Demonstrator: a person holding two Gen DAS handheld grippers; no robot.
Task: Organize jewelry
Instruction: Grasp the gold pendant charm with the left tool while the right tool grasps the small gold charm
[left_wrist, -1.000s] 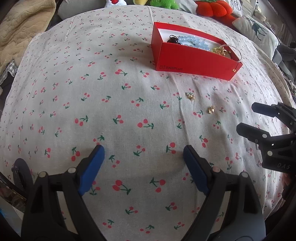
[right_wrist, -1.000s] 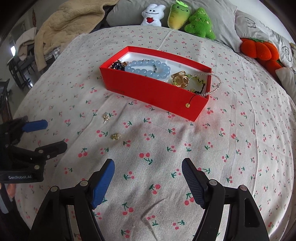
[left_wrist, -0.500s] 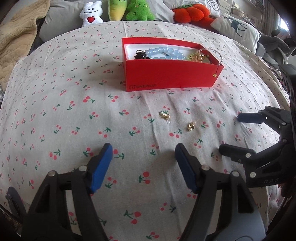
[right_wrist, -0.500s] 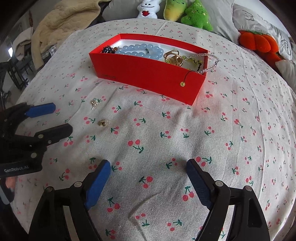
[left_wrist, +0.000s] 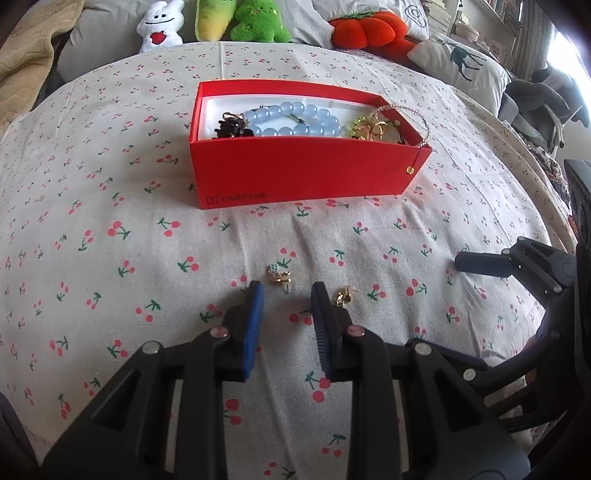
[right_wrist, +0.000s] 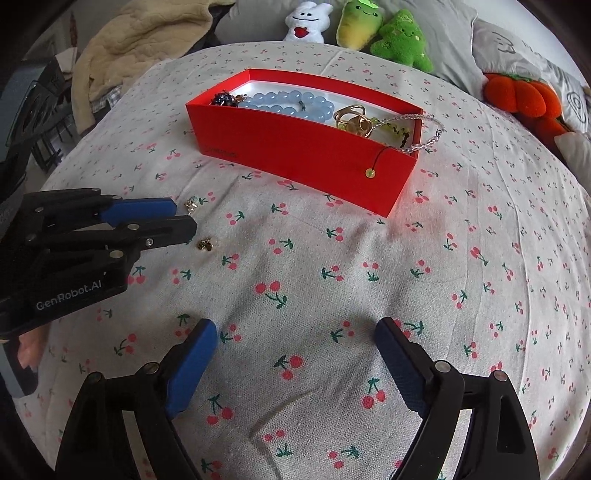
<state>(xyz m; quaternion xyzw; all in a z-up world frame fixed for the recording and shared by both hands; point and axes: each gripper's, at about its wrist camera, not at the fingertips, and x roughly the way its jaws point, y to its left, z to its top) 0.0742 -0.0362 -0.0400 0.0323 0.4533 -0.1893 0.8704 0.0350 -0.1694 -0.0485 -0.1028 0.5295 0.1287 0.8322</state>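
While the left tongs (left_wrist: 286, 291) are narrowing, empty, just short of the gold earring (left_wrist: 279, 275) on the bed, the right tongs (right_wrist: 295, 332) are waiting wide apart (red box (left_wrist: 295, 173) nearby).

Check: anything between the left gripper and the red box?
Yes: a small gold earring just past the left gripper; beyond it, bare cherry-print cloth to the red box. Left wrist view.

Two small gold earrings (left_wrist: 279, 276) (left_wrist: 344, 295) on cloth, open red box (left_wrist: 295, 173) holding jewelry
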